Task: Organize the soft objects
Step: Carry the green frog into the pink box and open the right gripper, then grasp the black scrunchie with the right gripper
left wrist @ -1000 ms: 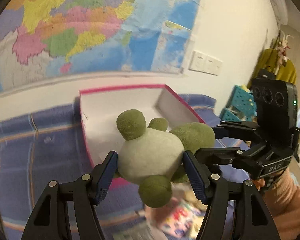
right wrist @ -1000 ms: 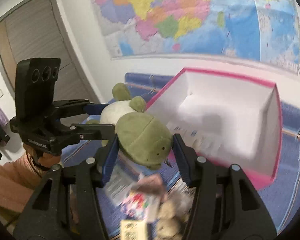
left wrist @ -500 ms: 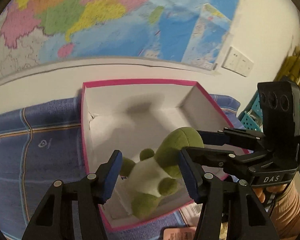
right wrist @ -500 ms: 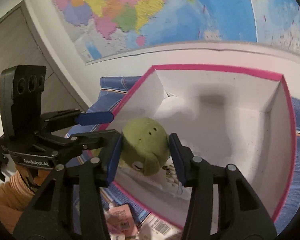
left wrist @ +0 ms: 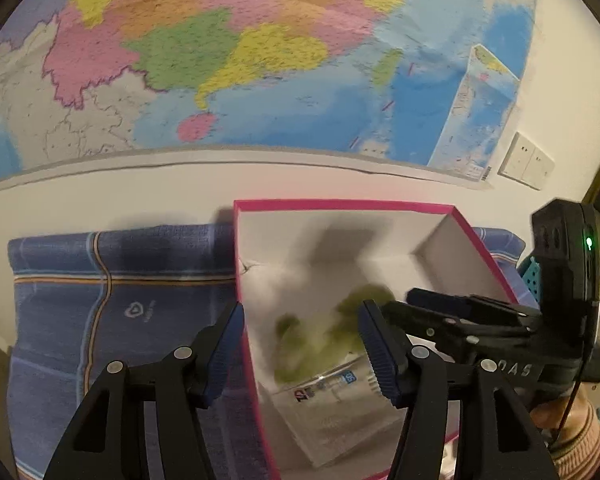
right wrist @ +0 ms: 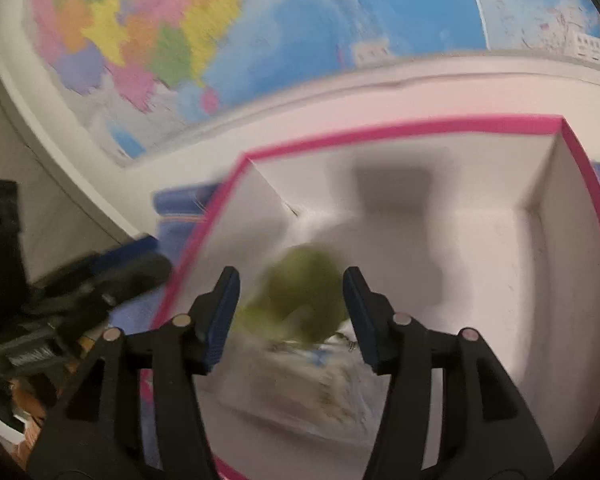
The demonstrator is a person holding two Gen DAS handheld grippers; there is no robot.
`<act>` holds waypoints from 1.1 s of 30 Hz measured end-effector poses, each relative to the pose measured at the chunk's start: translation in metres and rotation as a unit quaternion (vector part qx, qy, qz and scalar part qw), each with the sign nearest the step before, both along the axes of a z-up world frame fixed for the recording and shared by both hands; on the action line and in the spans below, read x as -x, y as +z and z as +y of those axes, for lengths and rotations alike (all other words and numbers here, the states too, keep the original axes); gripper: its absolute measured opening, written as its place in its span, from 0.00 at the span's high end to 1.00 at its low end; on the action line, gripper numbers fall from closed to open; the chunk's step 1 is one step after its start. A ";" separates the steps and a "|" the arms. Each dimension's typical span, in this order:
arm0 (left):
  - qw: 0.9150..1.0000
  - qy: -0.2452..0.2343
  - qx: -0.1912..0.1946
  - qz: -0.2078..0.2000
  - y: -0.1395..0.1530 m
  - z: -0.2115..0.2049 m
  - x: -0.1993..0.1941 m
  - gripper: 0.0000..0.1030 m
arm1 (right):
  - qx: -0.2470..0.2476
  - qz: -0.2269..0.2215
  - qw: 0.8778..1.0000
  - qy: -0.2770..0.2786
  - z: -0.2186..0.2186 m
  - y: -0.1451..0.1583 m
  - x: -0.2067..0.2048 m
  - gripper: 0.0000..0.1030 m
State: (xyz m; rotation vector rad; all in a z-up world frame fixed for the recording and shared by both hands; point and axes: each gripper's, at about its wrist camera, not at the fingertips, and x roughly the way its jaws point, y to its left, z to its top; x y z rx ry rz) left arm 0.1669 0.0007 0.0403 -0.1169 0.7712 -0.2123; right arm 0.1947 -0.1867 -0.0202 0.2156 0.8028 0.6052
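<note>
Green and blurred, the plush (left wrist: pixel 324 336) lies inside the pink-rimmed box (left wrist: pixel 340 205), on printed packets at its near side; the left gripper (left wrist: pixel 302 354) is opening, pads clear of the toy; the right gripper (right wrist: pixel 290 314) is opening too, nothing pinched; blue cloth (left wrist: pixel 100 300) lies left of the box.

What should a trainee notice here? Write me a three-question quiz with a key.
1. True or false: the green plush toy lies outside the pink-edged box.
2. What hangs on the wall behind the box? A) a map B) a clock C) a mirror
3. Fill in: the cloth under the box is mostly ____.

Key: 1 false, it is inside the box; 2 A; 3 blue.
</note>
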 end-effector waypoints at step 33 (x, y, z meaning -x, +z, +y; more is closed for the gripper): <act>0.971 -0.239 -0.007 0.007 -0.023 -0.144 0.121 0.33 | 0.023 0.010 0.999 -0.029 -0.169 -0.026 0.165 0.41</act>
